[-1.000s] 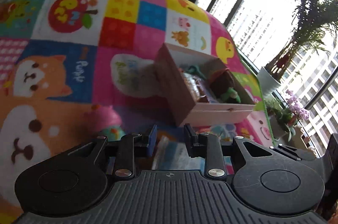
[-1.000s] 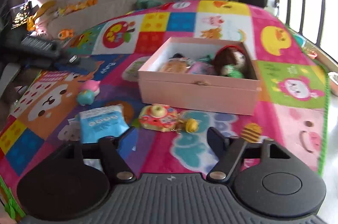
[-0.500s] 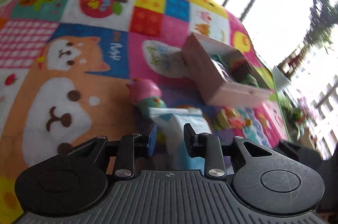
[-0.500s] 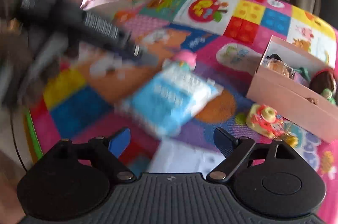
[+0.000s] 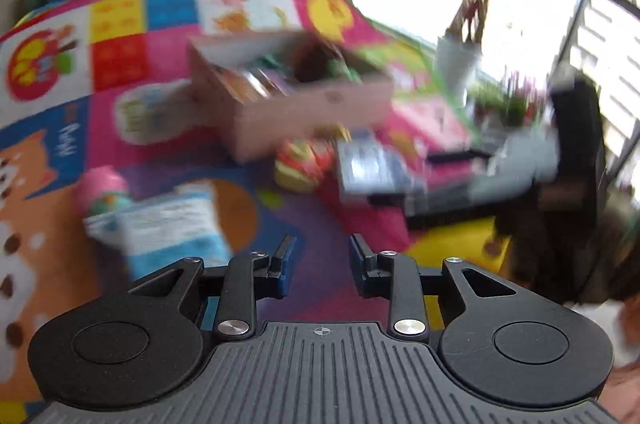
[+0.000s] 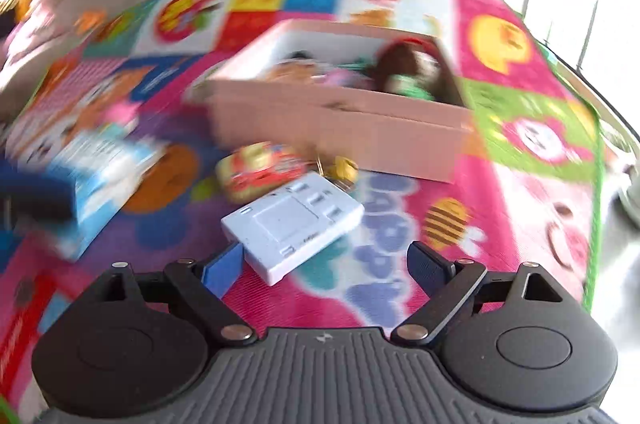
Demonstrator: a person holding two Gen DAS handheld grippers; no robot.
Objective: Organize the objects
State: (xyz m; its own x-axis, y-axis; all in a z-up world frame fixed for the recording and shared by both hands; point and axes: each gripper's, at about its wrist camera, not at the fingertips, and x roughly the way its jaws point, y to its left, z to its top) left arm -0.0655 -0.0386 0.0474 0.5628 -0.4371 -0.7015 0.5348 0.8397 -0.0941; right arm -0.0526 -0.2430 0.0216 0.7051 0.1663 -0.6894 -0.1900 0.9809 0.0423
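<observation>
Two views, both smeared by motion, so I read them with some caution. What is new since half a second ago: my right gripper has swung off the blue-and-white packet and now faces a white flat gadget with small slots on its face. The gadget lies on the play mat just ahead of the fingers, which are spread wide with nothing between them. One corner of it sits close to the left finger, though I cannot tell whether they touch. I take this as lining up to pick up the gadget, not yet a grasp.

My left gripper has turned away from the packet toward the box; its fingers stand a little apart and hold nothing.

The pink box is open-topped and sits beyond the gadget, with a round red-and-yellow toy and a small yellow charm lying between them, the charm right by the box's front wall. Inside the box I make out a brown doll with green on it at the right end and some lighter items on the left that are too blurred to name. There looks to be room left in it.

A pink-and-teal toy lies beside the packet. By my judgement, four loose things are still outside the box.
</observation>
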